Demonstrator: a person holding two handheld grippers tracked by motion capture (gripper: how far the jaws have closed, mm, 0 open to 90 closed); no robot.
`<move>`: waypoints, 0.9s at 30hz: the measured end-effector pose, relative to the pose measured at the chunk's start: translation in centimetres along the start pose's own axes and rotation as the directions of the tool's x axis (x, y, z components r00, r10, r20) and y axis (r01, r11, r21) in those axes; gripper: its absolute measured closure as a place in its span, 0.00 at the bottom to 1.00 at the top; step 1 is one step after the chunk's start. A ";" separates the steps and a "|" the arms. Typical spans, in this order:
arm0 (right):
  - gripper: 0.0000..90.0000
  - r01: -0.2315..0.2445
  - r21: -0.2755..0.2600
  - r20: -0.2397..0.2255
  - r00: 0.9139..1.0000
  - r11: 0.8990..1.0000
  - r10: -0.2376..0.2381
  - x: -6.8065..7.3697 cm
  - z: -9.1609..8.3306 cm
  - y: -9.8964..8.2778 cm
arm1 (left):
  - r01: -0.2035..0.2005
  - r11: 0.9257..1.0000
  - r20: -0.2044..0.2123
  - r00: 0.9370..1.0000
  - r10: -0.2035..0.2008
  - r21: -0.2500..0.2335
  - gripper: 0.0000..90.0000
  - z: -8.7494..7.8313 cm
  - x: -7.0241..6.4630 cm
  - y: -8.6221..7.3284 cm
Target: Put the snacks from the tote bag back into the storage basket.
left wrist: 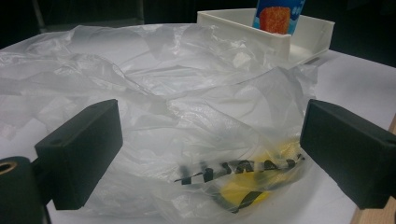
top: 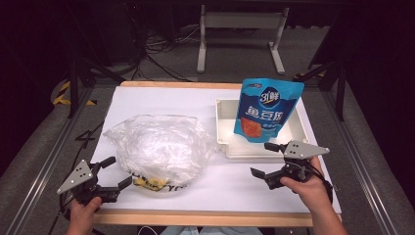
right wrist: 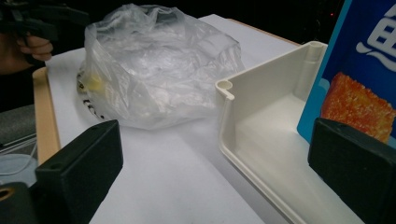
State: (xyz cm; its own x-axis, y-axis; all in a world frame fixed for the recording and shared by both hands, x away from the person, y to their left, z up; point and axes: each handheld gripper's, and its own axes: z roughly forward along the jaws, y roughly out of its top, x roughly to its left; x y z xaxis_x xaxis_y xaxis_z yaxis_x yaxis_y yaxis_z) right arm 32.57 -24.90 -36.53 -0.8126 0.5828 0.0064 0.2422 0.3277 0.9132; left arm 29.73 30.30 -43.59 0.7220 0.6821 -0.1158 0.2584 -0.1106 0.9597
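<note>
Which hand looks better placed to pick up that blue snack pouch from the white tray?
Right. The right gripper hangs open just by the white tray, where the blue pouch stands. The left gripper is open by the plastic bag, farther away.

Left hand-held gripper (top: 112, 172): we are holding it low at our near left, jaws gaping wide.
Right hand-held gripper (top: 266, 159): we are gripping it at our near right, jaws spread.

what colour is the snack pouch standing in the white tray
Blue with white lettering and an orange food picture; the snack pouch in the white tray shows best in the high view.
</note>
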 end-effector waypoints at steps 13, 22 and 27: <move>0.04 -0.034 -0.038 0.064 0.997 0.999 0.037 -0.8 3.6 -5.0 | 0.009 1.000 0.017 1.000 -0.008 -0.027 0.06 0.0 0.2 -0.1; 0.04 -0.028 -0.066 0.148 0.988 0.997 0.037 -1.0 3.2 -6.3 | 0.026 0.999 -0.008 1.000 -0.026 -0.048 0.00 0.5 0.3 -0.6; 0.04 -0.026 -0.062 0.153 0.988 0.998 0.035 -1.0 3.4 -6.5 | 0.022 0.998 -0.004 1.000 -0.022 -0.056 0.00 0.5 0.3 -0.7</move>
State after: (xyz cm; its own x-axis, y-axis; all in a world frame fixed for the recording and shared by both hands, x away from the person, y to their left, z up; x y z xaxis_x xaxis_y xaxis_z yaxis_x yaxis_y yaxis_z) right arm 33.59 -25.13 -43.84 -0.7128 0.7010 -0.0236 0.2304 0.2659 0.9361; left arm 30.08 30.24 -44.41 0.7137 0.6872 -0.1357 0.2377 -0.0553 0.9698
